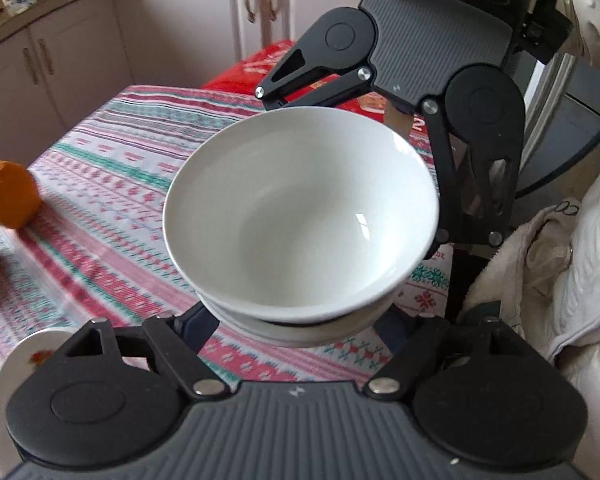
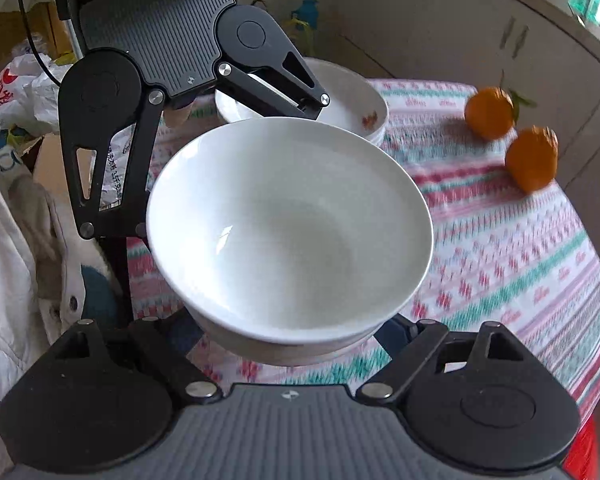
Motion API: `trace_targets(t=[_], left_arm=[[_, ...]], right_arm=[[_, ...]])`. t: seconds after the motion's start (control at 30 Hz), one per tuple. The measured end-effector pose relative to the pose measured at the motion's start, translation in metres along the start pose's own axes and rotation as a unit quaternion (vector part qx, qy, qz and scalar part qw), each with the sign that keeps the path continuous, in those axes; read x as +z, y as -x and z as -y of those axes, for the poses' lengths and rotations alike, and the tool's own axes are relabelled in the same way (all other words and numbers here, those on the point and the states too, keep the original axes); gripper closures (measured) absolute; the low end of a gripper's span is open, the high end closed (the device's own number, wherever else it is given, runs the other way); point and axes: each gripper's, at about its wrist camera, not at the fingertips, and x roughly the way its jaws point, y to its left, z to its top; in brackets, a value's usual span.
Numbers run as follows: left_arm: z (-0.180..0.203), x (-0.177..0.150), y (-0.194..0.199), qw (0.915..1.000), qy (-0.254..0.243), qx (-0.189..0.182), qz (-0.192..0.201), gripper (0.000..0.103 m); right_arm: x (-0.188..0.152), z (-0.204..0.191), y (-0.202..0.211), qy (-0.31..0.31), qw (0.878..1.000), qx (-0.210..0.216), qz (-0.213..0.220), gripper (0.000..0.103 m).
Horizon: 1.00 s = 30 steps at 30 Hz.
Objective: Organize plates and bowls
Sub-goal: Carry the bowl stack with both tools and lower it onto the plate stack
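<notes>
Two nested plain white bowls hang a little above the patterned tablecloth (image 1: 120, 184), the upper bowl (image 1: 300, 216) sitting in a lower bowl (image 1: 300, 330). My left gripper (image 1: 300, 320) clasps the stack from one side. Its fingertips are hidden under the rim. From the opposite side my right gripper (image 2: 290, 332) clasps the same stack (image 2: 288, 220), its tips likewise hidden below. Each wrist view shows the other gripper facing it across the bowls. Another pile of white bowls with a small red flower print (image 2: 352, 100) stands on the table behind.
Two oranges (image 2: 490, 112) (image 2: 532, 158) lie near the table edge. A white dish with a floral print (image 1: 36, 348) sits by my left gripper. A red package (image 1: 268, 60) lies at the far end. A person's white quilted jacket (image 1: 580, 260) is close beside the table.
</notes>
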Motion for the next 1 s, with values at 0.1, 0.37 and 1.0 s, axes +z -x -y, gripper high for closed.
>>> trace_targets(t=[0.1,0.37,1.0], left_arm=[[-0.004,-0.008,0.018,0.9997,0.007,0.023,0.008,0.021],[-0.025,-0.038,0.059,0.9965,0.026,0.076,0.021,0.021],[-0.09,-0.105,0.081,0.9888,0.088,0.119,0.018,0.021]], right_arm=[[0.02,-0.002,-0.001,0.022,1.0,-0.005,0.006,0.012],[0.078,-0.006,-0.019,0.079,0.997,-0.011,0.019,0.012],[0.155,0.015,-0.097,0.13,0.991,0.021,0.014,0.012]])
